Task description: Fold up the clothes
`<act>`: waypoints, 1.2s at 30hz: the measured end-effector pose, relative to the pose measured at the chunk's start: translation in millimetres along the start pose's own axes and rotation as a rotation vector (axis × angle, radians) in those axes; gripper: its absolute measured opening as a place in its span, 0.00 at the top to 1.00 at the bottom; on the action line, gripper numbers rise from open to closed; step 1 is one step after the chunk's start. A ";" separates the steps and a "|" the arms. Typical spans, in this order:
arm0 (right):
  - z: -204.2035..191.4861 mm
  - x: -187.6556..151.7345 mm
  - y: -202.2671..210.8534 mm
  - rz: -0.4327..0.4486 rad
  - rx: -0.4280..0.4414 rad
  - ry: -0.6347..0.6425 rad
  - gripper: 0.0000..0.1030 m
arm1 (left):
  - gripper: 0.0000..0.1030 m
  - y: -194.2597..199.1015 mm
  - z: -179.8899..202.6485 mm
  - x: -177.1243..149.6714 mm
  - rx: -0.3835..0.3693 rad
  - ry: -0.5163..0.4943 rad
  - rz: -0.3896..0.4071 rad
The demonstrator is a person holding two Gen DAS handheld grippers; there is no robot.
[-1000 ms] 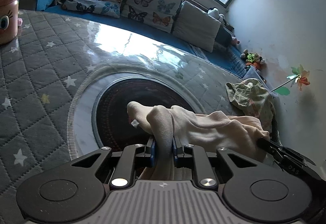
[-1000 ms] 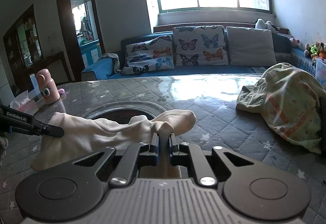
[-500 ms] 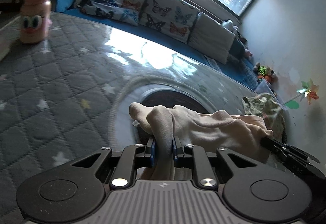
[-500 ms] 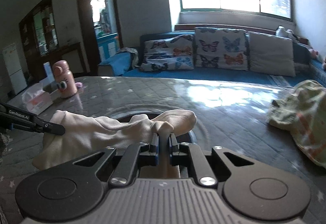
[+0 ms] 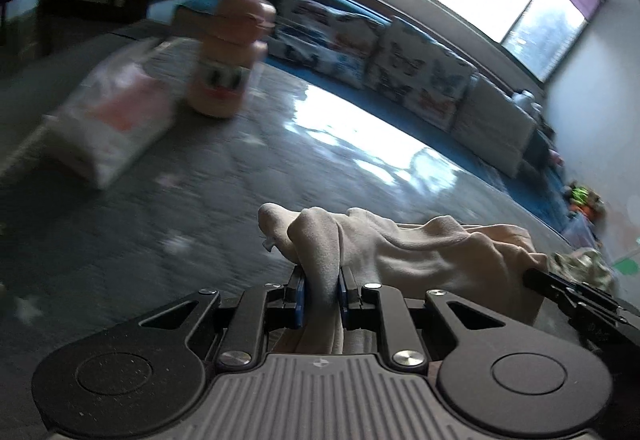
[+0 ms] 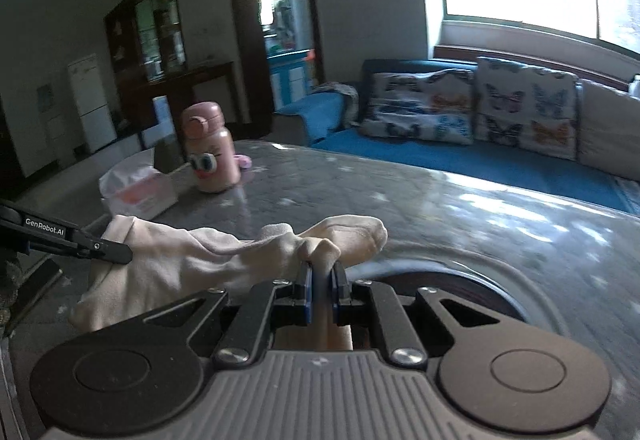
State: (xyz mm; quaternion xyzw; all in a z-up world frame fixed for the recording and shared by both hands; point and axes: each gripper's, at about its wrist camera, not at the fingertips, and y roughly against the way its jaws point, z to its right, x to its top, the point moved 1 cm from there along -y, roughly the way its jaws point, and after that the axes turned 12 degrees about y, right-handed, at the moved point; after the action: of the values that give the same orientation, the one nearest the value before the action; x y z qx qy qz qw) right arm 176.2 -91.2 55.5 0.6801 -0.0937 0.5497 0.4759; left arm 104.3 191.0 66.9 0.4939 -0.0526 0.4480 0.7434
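Note:
A cream garment (image 5: 420,252) hangs stretched between both grippers above the grey quilted table cover (image 5: 200,191). My left gripper (image 5: 321,290) is shut on one bunched end of it. In the right wrist view the same cream garment (image 6: 224,256) runs leftward, and my right gripper (image 6: 320,290) is shut on its other end. The right gripper's fingers (image 5: 576,296) show at the right edge of the left wrist view, and the left gripper's fingers (image 6: 80,244) at the left of the right wrist view.
A pink bottle with cartoon eyes (image 6: 210,153) and a pack of tissues (image 6: 136,191) stand on the table's left part. A crumpled patterned garment (image 5: 584,264) lies at the right. A round dark inset (image 6: 472,296) sits in the cover. Behind is a blue sofa (image 6: 460,155) with butterfly cushions.
Both grippers have carried the garment leftward across the table. The pink bottle and tissue pack have come close, and the patterned garment has slid out to the right.

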 end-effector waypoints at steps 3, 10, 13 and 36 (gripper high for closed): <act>-12.6 13.3 -29.4 -0.012 0.041 0.004 0.92 | 0.82 -0.5 -17.7 11.7 0.042 0.016 0.014; -30.8 28.1 -74.2 -0.029 0.100 0.020 0.92 | 0.82 -9.7 -50.7 32.2 0.111 0.057 0.032; -35.8 30.0 -89.1 -0.028 0.120 0.015 0.92 | 0.82 -11.3 -60.1 36.8 0.137 0.062 0.039; -46.4 27.9 -129.9 -0.085 0.113 0.059 0.48 | 0.06 -16.8 -80.5 41.9 0.269 0.038 0.111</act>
State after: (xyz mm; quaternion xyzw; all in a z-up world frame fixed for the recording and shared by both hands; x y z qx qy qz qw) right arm 240.8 23.4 5.5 0.6926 -0.0197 0.5535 0.4622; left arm 111.9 277.9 36.4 0.5767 -0.0053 0.5007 0.6456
